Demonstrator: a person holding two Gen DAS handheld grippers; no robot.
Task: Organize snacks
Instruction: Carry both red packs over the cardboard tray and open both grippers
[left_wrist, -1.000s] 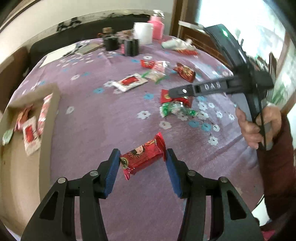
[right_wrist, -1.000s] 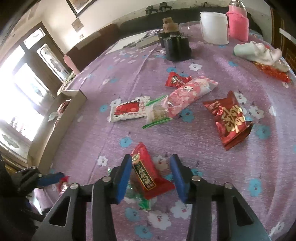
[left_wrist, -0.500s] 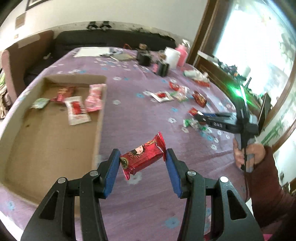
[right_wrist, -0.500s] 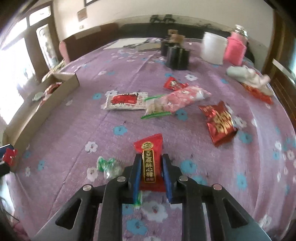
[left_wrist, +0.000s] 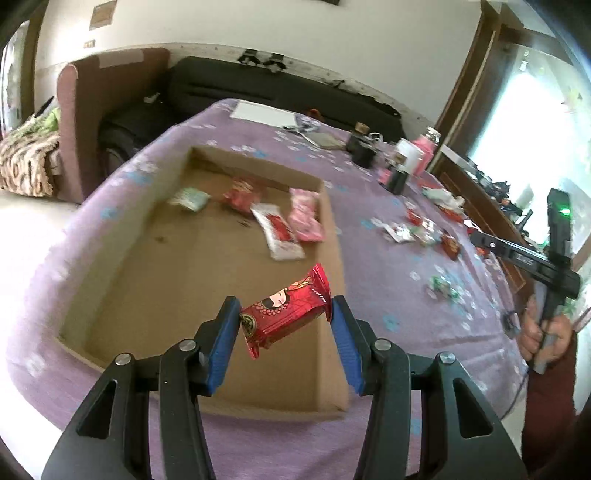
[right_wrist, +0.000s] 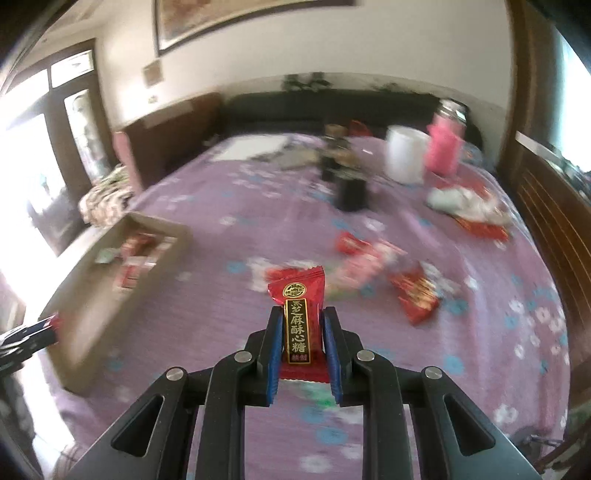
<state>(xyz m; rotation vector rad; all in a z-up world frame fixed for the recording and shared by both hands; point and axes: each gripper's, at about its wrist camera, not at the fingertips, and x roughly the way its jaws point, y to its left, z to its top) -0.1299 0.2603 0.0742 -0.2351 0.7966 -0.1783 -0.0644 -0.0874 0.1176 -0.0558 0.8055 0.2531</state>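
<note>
Red foil shows in both grips: the left gripper (left_wrist: 284, 319) clamps a red bar (left_wrist: 286, 312) across its ends, holding it slantwise above the near end of the box (left_wrist: 332, 236), while the right gripper (right_wrist: 299, 341) is clenched on a tall red candy (right_wrist: 300, 317) that stands up out of the pads over the purple cloth (right_wrist: 229, 192). Ahead of the left gripper, at the far end of the box, four snacks (left_wrist: 291, 221) already lie together. Ahead and to the right of the right gripper loose snacks (right_wrist: 373, 266) remain scattered on the cloth, and the box sits well off to its left. The bar's hold looks like the weak point: the pads bear on the crimped ends of a slick wrapper, so it could twist or slide out if the hand swings sharply. It hangs close to the box's right wall, so letting go here might land it on the rim or outside. The candy is gripped low, its top free, and could bend or pivot on the way across. Both hands heading for one box risks a clash over it, since the other gripper's tip already shows at the left edge of the right camera's view.
</note>
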